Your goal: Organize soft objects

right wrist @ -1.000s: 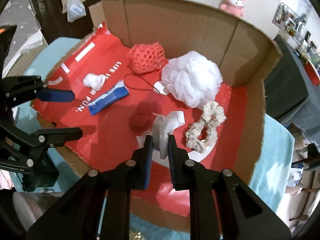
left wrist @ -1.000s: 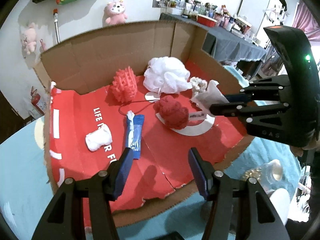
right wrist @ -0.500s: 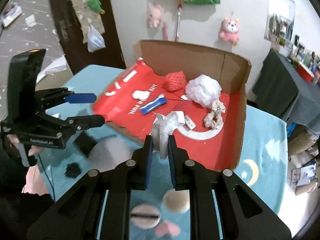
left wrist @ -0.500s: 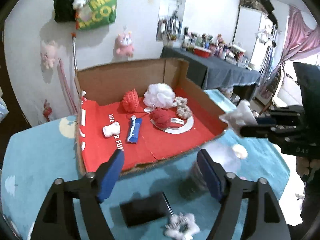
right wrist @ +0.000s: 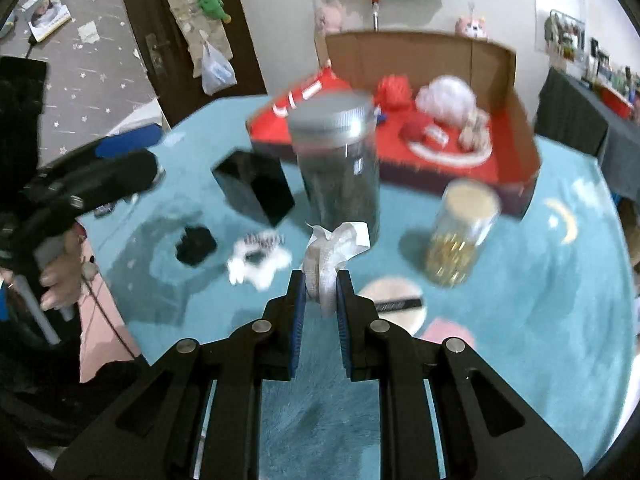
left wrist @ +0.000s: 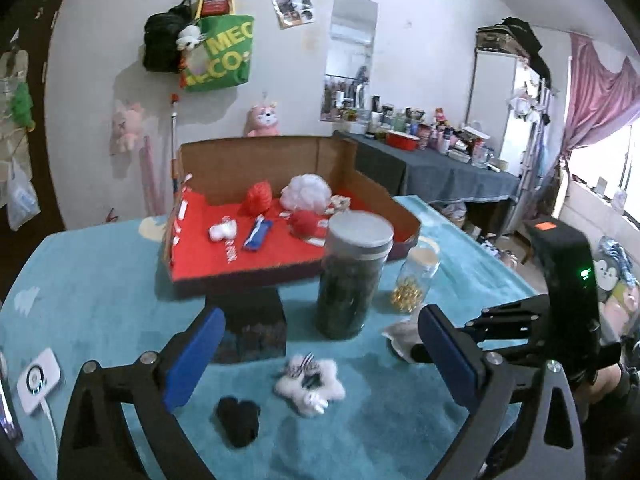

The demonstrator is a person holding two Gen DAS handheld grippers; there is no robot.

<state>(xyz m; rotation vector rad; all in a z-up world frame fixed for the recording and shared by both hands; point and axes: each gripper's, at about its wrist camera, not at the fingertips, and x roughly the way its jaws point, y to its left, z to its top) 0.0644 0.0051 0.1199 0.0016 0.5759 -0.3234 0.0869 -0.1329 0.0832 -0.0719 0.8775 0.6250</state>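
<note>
My right gripper (right wrist: 321,280) is shut on a crumpled white cloth (right wrist: 332,256) and holds it above the teal table, near side of the tall jar; the cloth also shows in the left wrist view (left wrist: 402,338). My left gripper (left wrist: 316,354) is open and empty above a white fluffy star (left wrist: 310,384) and a black soft lump (left wrist: 239,426). The cardboard box (left wrist: 384,200) with a red floor holds a red mesh ball (left wrist: 259,197), a white puff (left wrist: 306,191), a red pom (left wrist: 306,224), a white wad (left wrist: 223,231) and a blue packet (left wrist: 258,234).
A tall jar with a grey lid (left wrist: 352,276) and a small jar of gold beads (left wrist: 414,280) stand in front of the box. A black box (left wrist: 248,328) lies left of them. A white device (left wrist: 38,380) sits at the left edge. A round pad (right wrist: 394,304) lies near the right gripper.
Both grippers have pulled back from the box toward the near side of the table. The right one carried the white cloth out of the box.
</note>
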